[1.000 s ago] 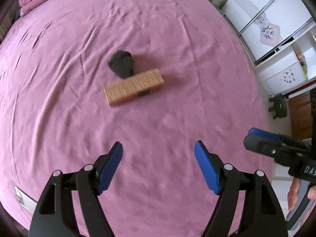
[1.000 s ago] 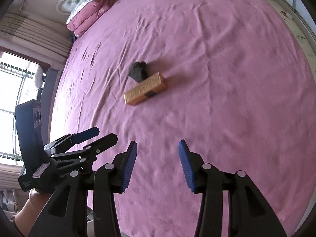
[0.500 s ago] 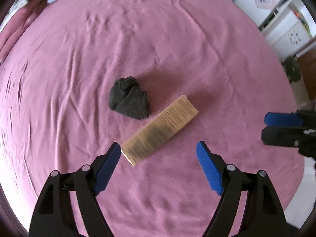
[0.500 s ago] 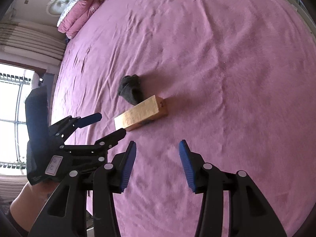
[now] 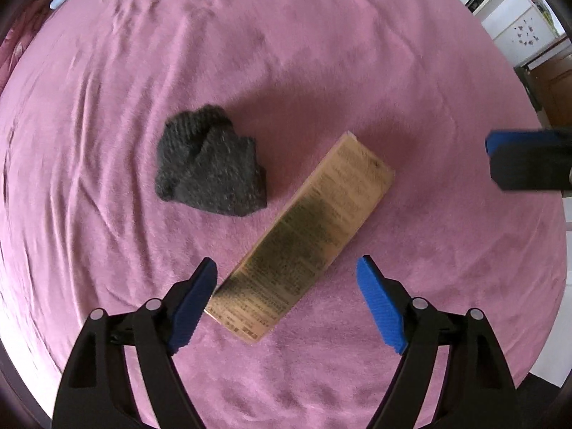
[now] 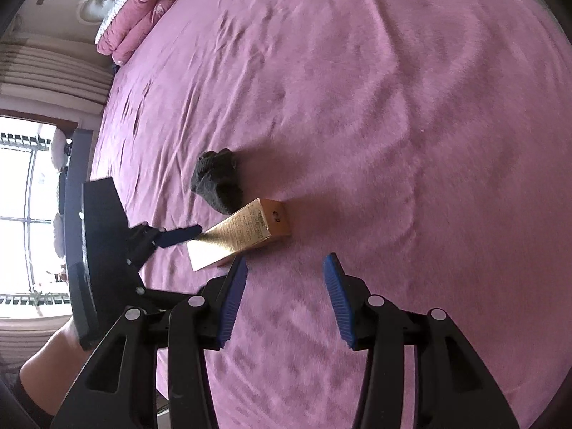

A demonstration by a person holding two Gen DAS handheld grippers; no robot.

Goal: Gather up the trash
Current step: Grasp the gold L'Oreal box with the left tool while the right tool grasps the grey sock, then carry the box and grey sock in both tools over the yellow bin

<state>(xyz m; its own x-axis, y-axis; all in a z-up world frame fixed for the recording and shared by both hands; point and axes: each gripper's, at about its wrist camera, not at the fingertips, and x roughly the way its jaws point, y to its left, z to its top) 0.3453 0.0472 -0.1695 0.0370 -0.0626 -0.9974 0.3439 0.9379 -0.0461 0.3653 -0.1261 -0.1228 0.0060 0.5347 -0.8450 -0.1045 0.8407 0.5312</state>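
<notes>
A long golden cardboard box [image 5: 307, 243] lies at a slant on the pink bed sheet [image 5: 321, 53]. A crumpled dark knitted cloth [image 5: 211, 168] sits right beside it. My left gripper [image 5: 286, 262] points straight down over the box's near end, which lies between its jaws. The jaws are closing, and the blue pads stand clear of the box. In the right wrist view the box [image 6: 243, 236] and the cloth [image 6: 218, 182] lie ahead and to the left. My right gripper [image 6: 286, 260] hovers open above bare sheet, nothing between its fingers.
Folded pink bedding [image 6: 132, 25] lies by the headboard at the far end of the bed. A bright window [image 6: 21, 214] stands beyond the bed's left side. White cabinets [image 5: 518, 25] stand past its right edge. A person's forearm [image 6: 46, 361] holds the left gripper.
Both grippers have come down and forward toward the box. The left one has rolled, and the box's near end now lies between its fingers. The box and cloth have not moved.
</notes>
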